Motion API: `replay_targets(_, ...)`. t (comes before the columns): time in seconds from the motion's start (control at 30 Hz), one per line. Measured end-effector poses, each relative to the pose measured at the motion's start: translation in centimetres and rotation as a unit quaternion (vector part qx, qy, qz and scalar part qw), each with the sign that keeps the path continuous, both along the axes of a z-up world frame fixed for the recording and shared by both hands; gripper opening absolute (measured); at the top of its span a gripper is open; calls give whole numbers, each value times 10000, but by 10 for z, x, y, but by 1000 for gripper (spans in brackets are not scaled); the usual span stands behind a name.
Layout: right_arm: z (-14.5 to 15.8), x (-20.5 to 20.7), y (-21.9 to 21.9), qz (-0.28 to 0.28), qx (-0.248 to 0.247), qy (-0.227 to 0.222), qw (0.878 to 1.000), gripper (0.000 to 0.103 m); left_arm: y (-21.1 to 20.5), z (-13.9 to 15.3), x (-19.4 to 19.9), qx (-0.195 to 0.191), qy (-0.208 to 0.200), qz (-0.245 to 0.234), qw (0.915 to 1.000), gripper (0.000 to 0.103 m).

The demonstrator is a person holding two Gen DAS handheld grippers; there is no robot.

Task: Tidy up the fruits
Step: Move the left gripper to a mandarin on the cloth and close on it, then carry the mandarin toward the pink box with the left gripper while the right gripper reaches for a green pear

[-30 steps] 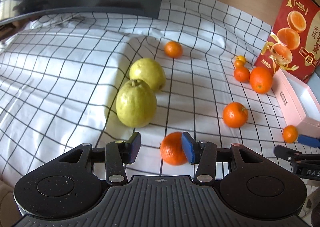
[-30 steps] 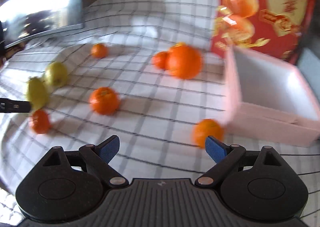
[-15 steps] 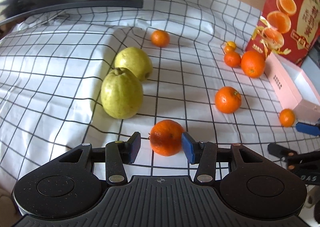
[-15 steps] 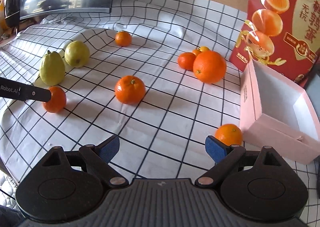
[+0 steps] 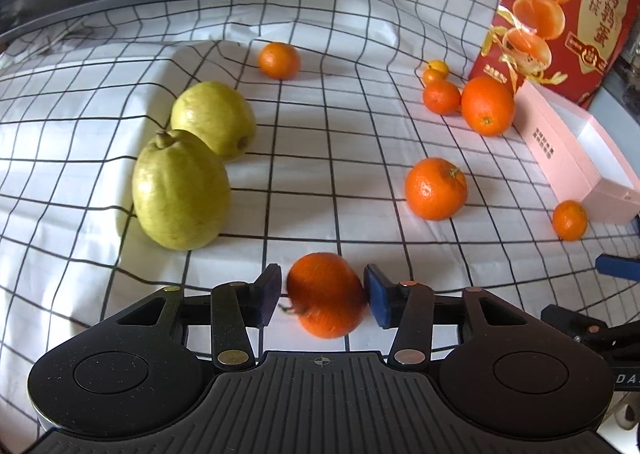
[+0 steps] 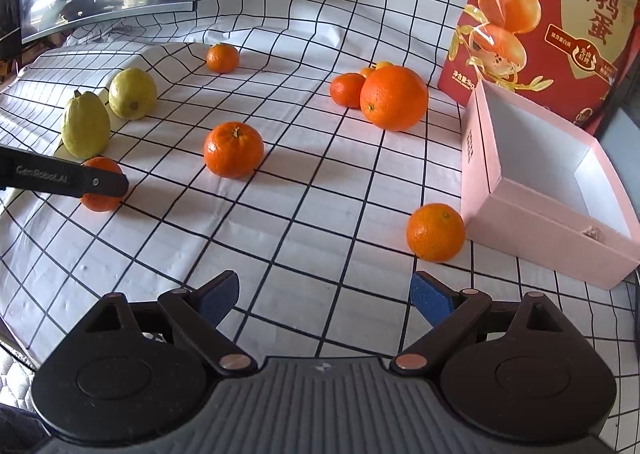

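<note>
The small mandarin (image 5: 326, 296) is sitting between the fingers of the left gripper (image 5: 320, 296), low on the checked cloth (image 5: 320, 134) just in front of the two green fruits. Those fingers are closing around it: the blue pad on one side is touching its skin, while the other is showing a sliver of gap, so the grip is not yet firm. The right gripper (image 6: 324, 296) is hovering with fingers spread wide and nothing between them, another mandarin (image 6: 435, 232) lying just ahead, beside the pink box (image 6: 520, 222).

As for progress, the sorting appears to be barely begun. The box is looking empty but for a tiny scrap in one corner, and every fruit is lying loose on the cloth: a mid-cloth mandarin (image 5: 436, 188), a far one (image 5: 279, 60), a cluster around the big orange (image 5: 487, 105), and both pear-shaped guavas (image 5: 182, 190).

The citrus skins are glossy and dimpled, round enough to roll; the guavas are matte, bumpy, heavier-looking. The box is stiff card with straight walls. The cloth is rumpling into ridges, so the worktop beneath is giving uneven footing.
</note>
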State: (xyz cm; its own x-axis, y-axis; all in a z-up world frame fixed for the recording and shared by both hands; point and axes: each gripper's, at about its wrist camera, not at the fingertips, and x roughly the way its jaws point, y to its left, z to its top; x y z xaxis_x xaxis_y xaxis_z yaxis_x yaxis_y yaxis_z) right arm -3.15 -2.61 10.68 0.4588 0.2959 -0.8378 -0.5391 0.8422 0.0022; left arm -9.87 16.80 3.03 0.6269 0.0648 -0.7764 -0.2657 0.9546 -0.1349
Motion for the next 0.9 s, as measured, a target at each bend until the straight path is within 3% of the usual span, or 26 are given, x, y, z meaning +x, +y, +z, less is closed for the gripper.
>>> replay_targets(0.13, -1, 0, -1, -1, -10, 34, 10000, 93, -2, -2, -7, 64, 22, -61, 10000, 46)
replay_targets(0.4, 1, -1, 32, 532, 171, -24, 9984, 93, 27, 11, -55, -415, -202, 484, 9978, 46)
replay_targets(0.7, 17, -10, 165, 1854, 1150, -239, 9756, 93, 85, 24, -119, -611, -424, 1436, 9868, 46)
replay_targets(0.9, -5, 7, 241, 1918, 1030, -129, 9759, 90, 105, 20, -147, -819, -515, 1702, 9807, 46)
